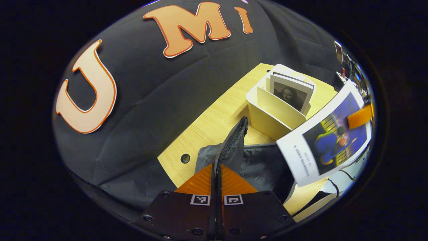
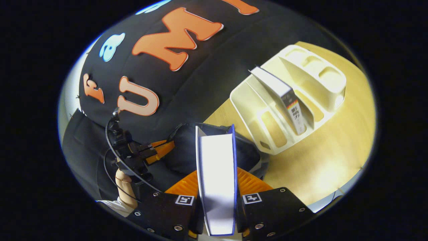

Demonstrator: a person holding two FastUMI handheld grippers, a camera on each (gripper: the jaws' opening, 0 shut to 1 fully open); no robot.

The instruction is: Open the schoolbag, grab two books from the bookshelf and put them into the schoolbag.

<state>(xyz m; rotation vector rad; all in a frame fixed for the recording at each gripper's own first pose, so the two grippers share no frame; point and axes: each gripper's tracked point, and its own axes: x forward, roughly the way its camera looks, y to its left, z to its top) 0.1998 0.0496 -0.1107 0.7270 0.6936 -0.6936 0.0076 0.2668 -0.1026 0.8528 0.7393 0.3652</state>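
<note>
My left gripper (image 1: 216, 171) is shut on the black edge of the schoolbag's opening (image 1: 234, 140) and holds it up. The dark schoolbag (image 1: 260, 164) lies open on the wooden table. A blue-covered book (image 1: 329, 140) hangs over the bag's right side, with my right gripper (image 2: 217, 175) shut on it; in the right gripper view that book (image 2: 217, 177) shows page edge first, above the schoolbag (image 2: 187, 150). The cream bookshelf (image 1: 274, 115) behind the bag holds a book with a portrait cover (image 1: 290, 95). In the right gripper view the bookshelf (image 2: 264, 113) holds one tilted book (image 2: 284, 95).
The wooden table (image 2: 327, 160) runs to the right of the bookshelf, with a cable hole (image 1: 185, 158) near its left edge. The left gripper (image 2: 160, 149) and the hand (image 2: 123, 180) holding it show left of the bag. The black cloth wall stands close behind.
</note>
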